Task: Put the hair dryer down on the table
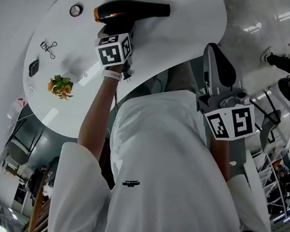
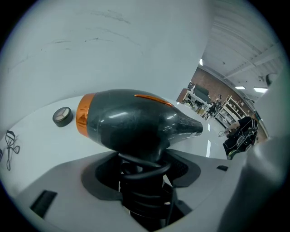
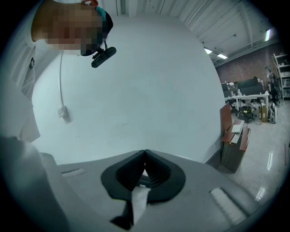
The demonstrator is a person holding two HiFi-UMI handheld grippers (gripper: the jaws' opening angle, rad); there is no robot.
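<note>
A black hair dryer (image 1: 131, 9) with an orange band at its rear lies level over the far part of the white round table (image 1: 190, 23), nozzle to the right. My left gripper (image 1: 120, 30) is shut on its handle. In the left gripper view the jaws clamp the handle and the coiled cord (image 2: 142, 174) under the dryer's body (image 2: 131, 120). Whether the dryer touches the table I cannot tell. My right gripper (image 1: 218, 68) is held near the person's side, off the table, jaws shut with nothing between them (image 3: 145, 156).
On the table's left part are a small round disc (image 1: 76, 10), a wire eyelash curler (image 1: 49, 47), a small black object (image 1: 33, 67) and an orange-green sprig (image 1: 61, 86). The disc (image 2: 62, 116) lies just left of the dryer. Office furniture stands beyond the table.
</note>
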